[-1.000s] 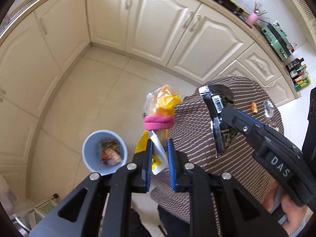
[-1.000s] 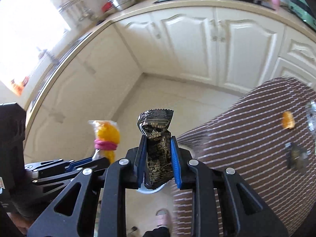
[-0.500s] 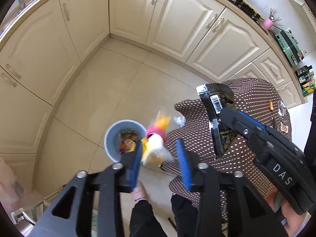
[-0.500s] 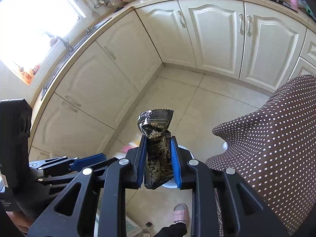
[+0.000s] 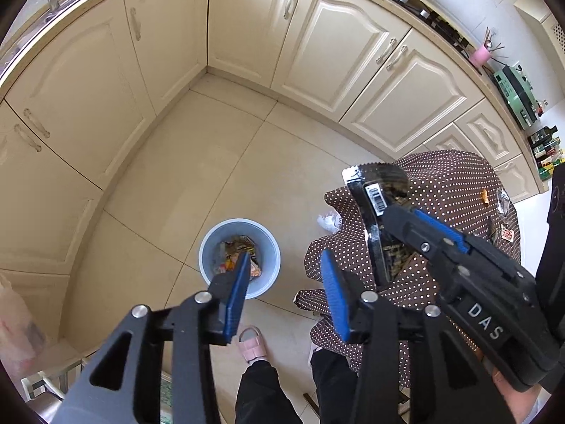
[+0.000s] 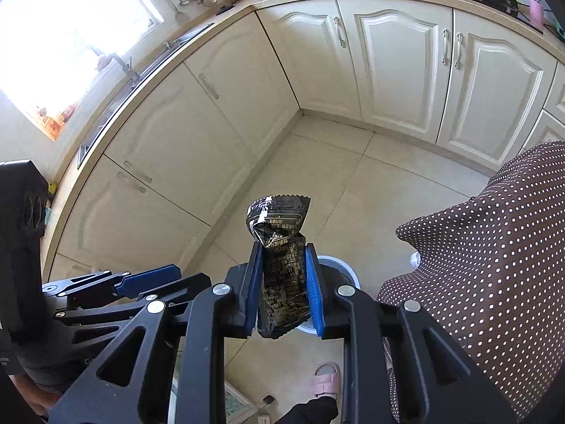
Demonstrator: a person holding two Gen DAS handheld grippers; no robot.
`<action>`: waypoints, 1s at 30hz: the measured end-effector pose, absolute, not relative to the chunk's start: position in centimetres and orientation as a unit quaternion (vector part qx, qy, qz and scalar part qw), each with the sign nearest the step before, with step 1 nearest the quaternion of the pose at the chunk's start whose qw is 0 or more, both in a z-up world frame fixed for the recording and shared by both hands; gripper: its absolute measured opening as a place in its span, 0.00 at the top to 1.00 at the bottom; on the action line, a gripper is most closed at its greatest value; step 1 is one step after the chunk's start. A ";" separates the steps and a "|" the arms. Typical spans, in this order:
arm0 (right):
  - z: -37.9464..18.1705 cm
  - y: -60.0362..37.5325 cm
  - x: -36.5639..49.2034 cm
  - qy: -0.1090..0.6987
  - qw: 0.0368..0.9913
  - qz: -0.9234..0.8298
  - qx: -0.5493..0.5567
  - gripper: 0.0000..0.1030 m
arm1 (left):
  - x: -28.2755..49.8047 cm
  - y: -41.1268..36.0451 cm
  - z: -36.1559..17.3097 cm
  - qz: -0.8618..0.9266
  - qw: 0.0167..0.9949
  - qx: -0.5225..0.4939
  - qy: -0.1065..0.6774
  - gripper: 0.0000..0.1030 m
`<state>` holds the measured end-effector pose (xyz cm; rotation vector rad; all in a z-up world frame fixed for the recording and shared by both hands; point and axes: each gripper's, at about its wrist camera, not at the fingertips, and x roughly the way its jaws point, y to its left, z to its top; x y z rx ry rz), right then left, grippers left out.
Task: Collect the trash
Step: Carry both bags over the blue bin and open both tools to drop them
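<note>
Right wrist view first: my right gripper [image 6: 282, 289] is clamped on the crumpled black foil snack wrapper [image 6: 280, 261], blue pads pressing its lower half while the serrated top flares free above. I judge it feather-light, soft and a bit slick; it crushes rather than breaks, so the mid-body pinch I have suits it, and it should fall freely once I let go, though it may flutter off line. Just beyond the pads, at about 1 o'clock, I see the rim of the pale blue round plastic bin [image 6: 348, 268], mostly hidden behind the wrapper and finger.

In the left wrist view, my left gripper [image 5: 282, 289] has its jaws spread wide with nothing between them. Past its left finger, at 11 o'clock, the bin [image 5: 272, 243] stands on the beige tiled floor [image 5: 212, 162] with colourful scraps already inside. At 6 o'clock I see a pink slipper [image 5: 252, 344] near the bin's base.

At 2 o'clock hangs the brown white-dotted tablecloth [image 5: 455, 183], its edge near the bin; it could catch a drifting wrapper. A white crumpled scrap [image 5: 328, 219] sits at the cloth's edge, and small bits of litter lie farther across it, too small to identify. Cream cabinet doors [image 5: 353, 42] close the far side.
</note>
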<state>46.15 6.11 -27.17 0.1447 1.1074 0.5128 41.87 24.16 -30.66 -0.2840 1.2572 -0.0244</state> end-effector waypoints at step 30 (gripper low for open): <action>-27.0 0.3 47.2 0.516 0.818 0.228 0.112 0.63 | 42.4 19.6 -29.8 0.003 0.800 -0.126 0.587 0.57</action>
